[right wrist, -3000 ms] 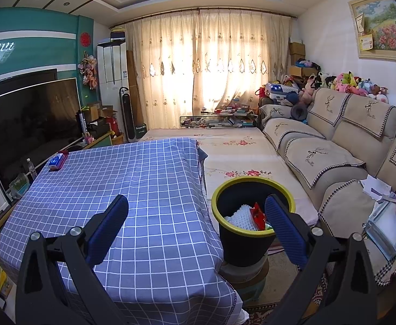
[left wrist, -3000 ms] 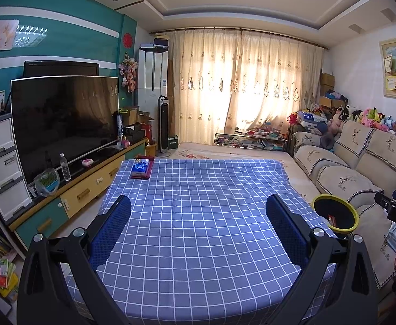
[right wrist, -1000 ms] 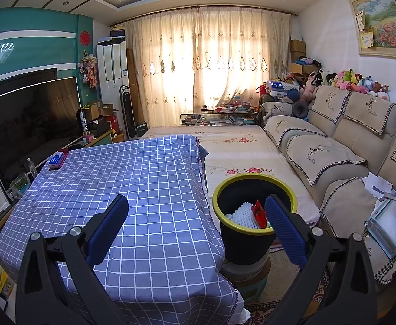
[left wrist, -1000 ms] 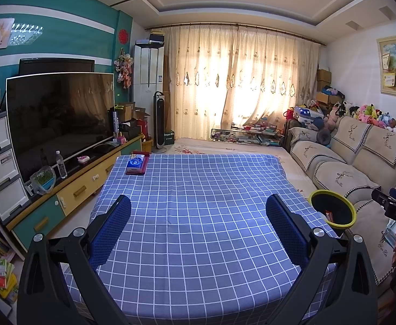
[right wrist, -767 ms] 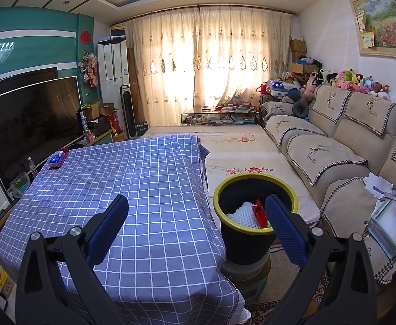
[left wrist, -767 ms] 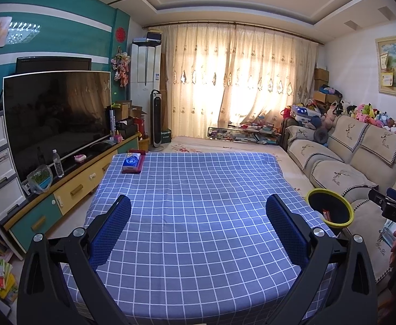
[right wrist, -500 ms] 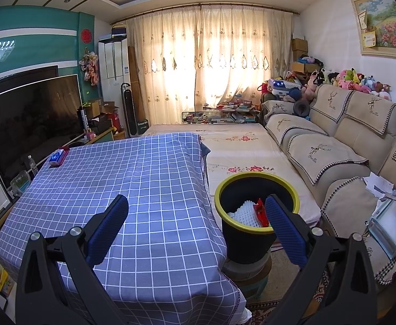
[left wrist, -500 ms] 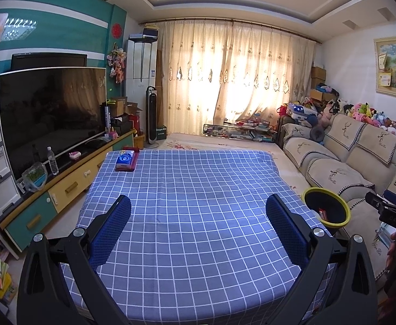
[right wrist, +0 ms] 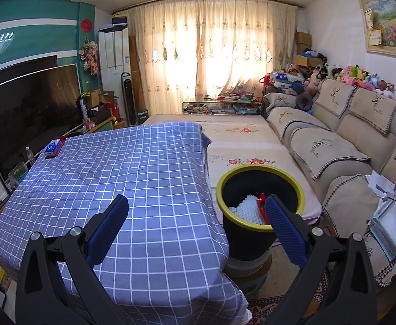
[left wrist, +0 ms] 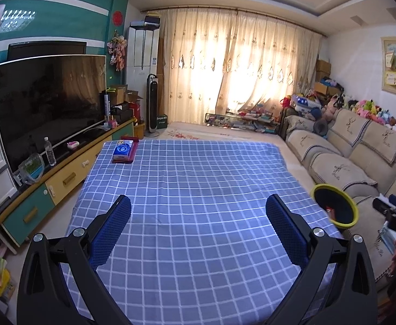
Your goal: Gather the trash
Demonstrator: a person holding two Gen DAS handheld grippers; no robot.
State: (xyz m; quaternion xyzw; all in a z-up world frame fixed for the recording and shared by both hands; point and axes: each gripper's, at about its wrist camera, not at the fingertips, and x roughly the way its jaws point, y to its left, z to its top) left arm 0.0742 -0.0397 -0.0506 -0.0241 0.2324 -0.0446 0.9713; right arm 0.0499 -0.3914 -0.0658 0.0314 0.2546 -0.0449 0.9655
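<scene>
A black trash bin with a yellow rim [right wrist: 260, 205] stands right of the table and holds white and red trash [right wrist: 249, 208]. It also shows at the right of the left wrist view [left wrist: 336, 211]. My left gripper [left wrist: 198, 211] is open and empty above the near part of the blue checked tablecloth [left wrist: 192, 178]. My right gripper [right wrist: 196, 211] is open and empty, over the table's near right corner, with its right finger in front of the bin. The right gripper's body [left wrist: 395, 216] shows at the far right of the left wrist view.
A blue tissue pack on a red tray [left wrist: 124, 150] lies at the table's far left corner [right wrist: 53, 147]. A TV and cabinet [left wrist: 49, 113] run along the left. A beige sofa [right wrist: 333, 146] runs along the right. A floral mat [right wrist: 241, 140] lies beyond the bin.
The left wrist view has drifted up and back, showing more of the tablecloth. The right view has shifted slightly left. Both grippers stay open and empty.
</scene>
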